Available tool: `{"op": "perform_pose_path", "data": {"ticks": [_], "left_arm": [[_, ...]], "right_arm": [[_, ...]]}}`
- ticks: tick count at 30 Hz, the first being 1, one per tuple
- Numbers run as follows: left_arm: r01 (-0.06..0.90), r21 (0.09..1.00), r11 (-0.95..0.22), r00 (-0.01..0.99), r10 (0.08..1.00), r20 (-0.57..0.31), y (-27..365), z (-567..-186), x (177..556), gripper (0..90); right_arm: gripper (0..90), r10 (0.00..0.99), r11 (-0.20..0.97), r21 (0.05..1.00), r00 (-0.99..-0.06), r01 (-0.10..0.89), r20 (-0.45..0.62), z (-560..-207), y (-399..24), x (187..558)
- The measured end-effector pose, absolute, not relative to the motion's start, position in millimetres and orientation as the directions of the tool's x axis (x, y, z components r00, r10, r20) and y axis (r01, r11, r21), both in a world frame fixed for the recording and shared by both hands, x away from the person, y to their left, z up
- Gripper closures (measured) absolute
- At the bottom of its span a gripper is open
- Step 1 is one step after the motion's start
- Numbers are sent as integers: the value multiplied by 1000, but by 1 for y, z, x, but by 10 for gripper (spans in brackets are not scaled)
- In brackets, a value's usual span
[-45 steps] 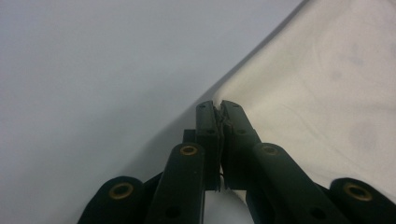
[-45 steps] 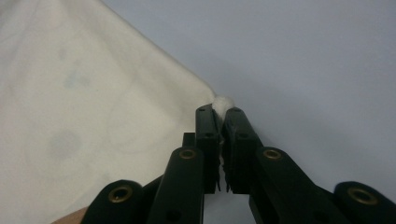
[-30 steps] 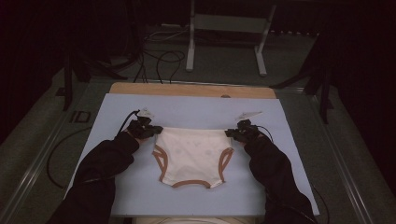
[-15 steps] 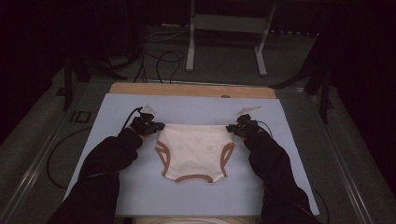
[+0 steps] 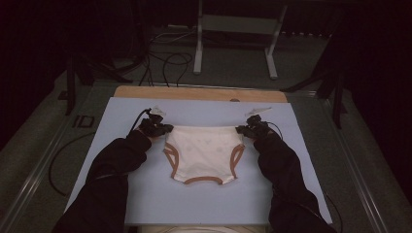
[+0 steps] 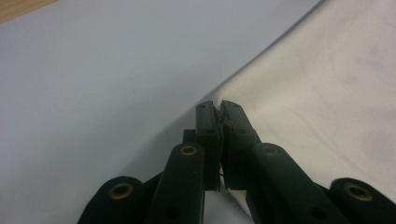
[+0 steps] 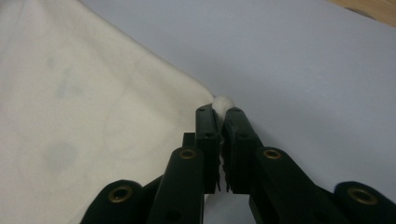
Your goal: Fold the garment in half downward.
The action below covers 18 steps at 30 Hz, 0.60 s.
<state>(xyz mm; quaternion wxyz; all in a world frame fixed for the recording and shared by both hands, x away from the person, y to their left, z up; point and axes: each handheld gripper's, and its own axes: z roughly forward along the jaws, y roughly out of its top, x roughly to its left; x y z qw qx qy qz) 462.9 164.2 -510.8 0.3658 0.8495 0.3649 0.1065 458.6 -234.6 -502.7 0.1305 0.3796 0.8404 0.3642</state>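
Note:
Cream baby underpants (image 5: 204, 154) with brown trim around the leg openings lie flat on a pale blue mat (image 5: 145, 204). My left gripper (image 5: 164, 129) is shut on the waistband's left corner, and the cream fabric (image 6: 322, 88) shows pinched between its black jaws (image 6: 220, 108). At the opposite corner my right gripper (image 5: 243, 130) is shut on the waistband too. A small tuft of the cloth (image 7: 93, 107) pokes out past its jaw tips (image 7: 220, 111). The waistband runs taut between the two grippers.
The blue mat covers a wooden tabletop (image 5: 199, 93) whose far edge shows as a tan strip. Beyond it stand a metal stand's legs (image 5: 233, 48) and loose cables (image 5: 165, 63) on the dark floor. Black-sleeved forearms (image 5: 116, 165) rest over the mat on both sides.
Both grippers and the underpants have shifted slightly away from me, toward the far edge of the mat, with the grip unchanged.

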Motion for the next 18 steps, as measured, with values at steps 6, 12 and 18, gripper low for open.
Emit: {"op": "perform_pose_path", "data": {"ticks": [6, 12, 18], "left_arm": [[559, 707, -434, 703, 700, -126, 168, -511, 467, 870], [556, 700, -449, 703, 703, -108, 167, -512, 471, 869], [562, 690, -457, 697, 711, -97, 164, -516, 474, 865]], "right_arm": [[855, 743, 440, 710, -667, 550, 57, -504, -233, 465], [854, 754, 430, 710, -654, 558, 58, -510, -230, 470], [850, 754, 439, 707, -655, 554, 45, -512, -231, 473]]}}
